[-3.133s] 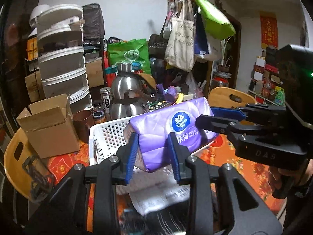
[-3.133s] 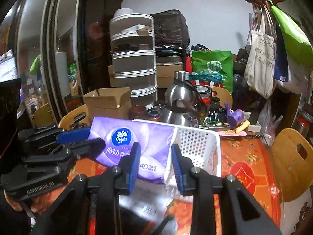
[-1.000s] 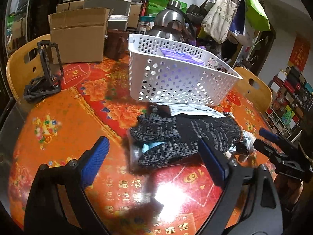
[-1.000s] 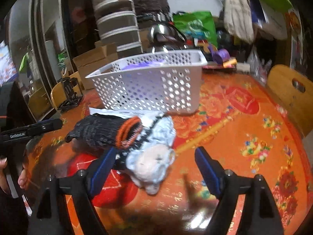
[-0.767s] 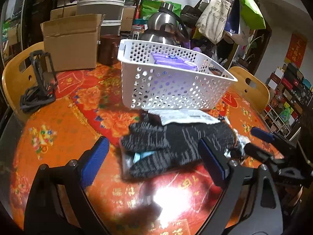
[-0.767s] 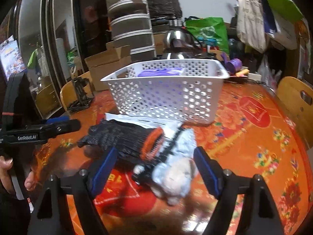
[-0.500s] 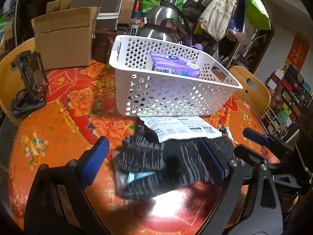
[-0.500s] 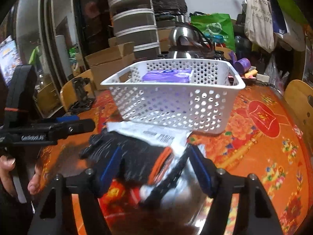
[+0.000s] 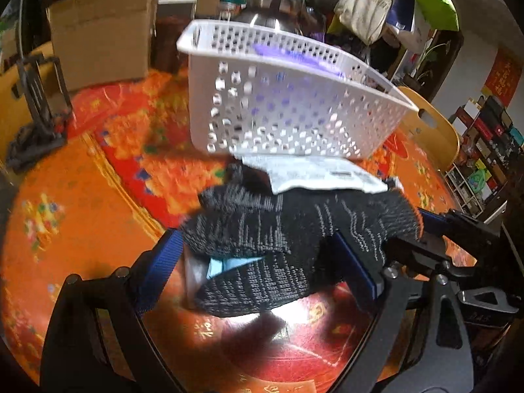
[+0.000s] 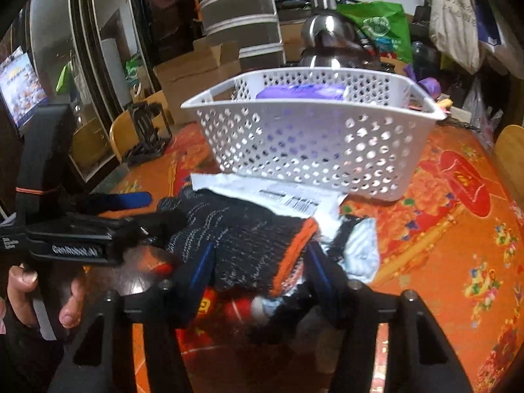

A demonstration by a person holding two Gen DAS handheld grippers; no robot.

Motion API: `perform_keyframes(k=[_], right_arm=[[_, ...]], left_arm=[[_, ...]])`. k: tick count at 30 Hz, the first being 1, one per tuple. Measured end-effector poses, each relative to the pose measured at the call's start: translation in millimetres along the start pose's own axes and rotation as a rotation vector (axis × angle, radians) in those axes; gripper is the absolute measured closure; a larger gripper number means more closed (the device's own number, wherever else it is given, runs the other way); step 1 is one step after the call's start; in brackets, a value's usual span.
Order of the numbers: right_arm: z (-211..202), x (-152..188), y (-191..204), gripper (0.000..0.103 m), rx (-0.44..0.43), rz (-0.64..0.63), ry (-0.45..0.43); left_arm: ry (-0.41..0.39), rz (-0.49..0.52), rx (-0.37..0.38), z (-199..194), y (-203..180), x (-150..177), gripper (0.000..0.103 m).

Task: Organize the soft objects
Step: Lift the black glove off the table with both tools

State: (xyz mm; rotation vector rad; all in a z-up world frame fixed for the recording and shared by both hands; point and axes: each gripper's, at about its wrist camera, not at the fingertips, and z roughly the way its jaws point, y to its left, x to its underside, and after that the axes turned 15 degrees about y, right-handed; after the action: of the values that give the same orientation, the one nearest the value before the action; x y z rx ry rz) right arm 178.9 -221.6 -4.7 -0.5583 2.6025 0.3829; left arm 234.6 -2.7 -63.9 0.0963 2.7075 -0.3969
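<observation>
Orange tablecloth (image 9: 82,229) at lower centre: limp knit gloves (image 9: 294,239); left gripper (image 9: 262,271) wide apart, right gripper (image 10: 258,271) closing around the cuff, likely the best hold.

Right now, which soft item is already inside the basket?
The purple tissue pack lies in the white basket; the black knit gloves lie on the table before it.
</observation>
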Motion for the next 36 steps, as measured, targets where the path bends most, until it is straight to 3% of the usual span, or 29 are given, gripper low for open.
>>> perform_keyframes(k=[3,6,8,10,12,24,36], right_arm=[[4.4,1.2,3.9,0.059,0.012,-0.020,0.007],[4.6,2.4,6.4,0.069,0.012,-0.033,0.007],[4.8,3.4,7.6,0.075,0.010,-0.040,0.007],[3.7,4.7,9.4,0.079,0.005,-0.050,0.003],[2.1,5.5,11.5,0.081,0.004,-0.057,-0.004],[-17.3,11.9,23.4,0.085,0.005,-0.097,-0.070],[-79.9,11.6,37.9,0.085,0.000,-0.146,-0.210]], left_arm=[[0.001,-0.002,0.012,3.7,1.3,2.5,0.014],[0.005,0.007,0.025,4.9,-2.8,4.2,0.030],[-0.015,0.028,0.002,1.8,-9.1,6.9,0.042],[-0.031,0.039,-0.023,-3.3,-13.6,9.2,0.067],[-0.038,0.061,-0.003,-8.6,-16.9,11.8,0.084],[-0.131,0.063,-0.009,-28.8,-20.9,27.7,0.090],[-0.284,0.112,-0.025,-111.8,-47.8,38.2,0.090]])
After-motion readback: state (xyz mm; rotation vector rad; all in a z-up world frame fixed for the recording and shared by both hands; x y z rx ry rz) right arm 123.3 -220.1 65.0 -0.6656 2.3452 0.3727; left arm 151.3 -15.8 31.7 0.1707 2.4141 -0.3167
